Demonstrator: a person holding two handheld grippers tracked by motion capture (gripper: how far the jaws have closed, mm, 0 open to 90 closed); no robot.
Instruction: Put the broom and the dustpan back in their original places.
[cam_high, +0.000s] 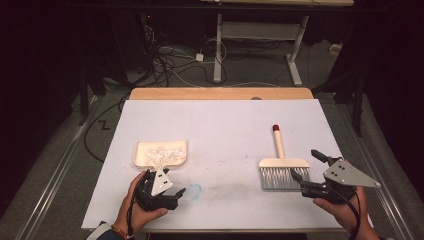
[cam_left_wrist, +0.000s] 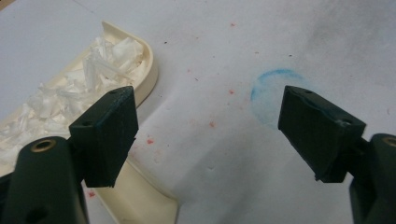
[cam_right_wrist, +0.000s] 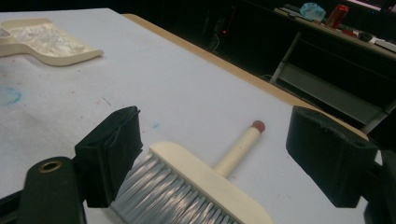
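1. I see the cream dustpan (cam_high: 161, 153) on the left of the white table (cam_high: 225, 130); it holds a pile of white shredded scraps (cam_left_wrist: 70, 93).
2. My left gripper (cam_high: 172, 192) is just beside the handle of the dustpan, its jaws wide apart, holding nothing.
3. The brush (cam_high: 281, 167) lies flat at the right, bristles towards me.
4. My right gripper (cam_high: 312, 172) is also wide open around the brush head, gripping nothing.
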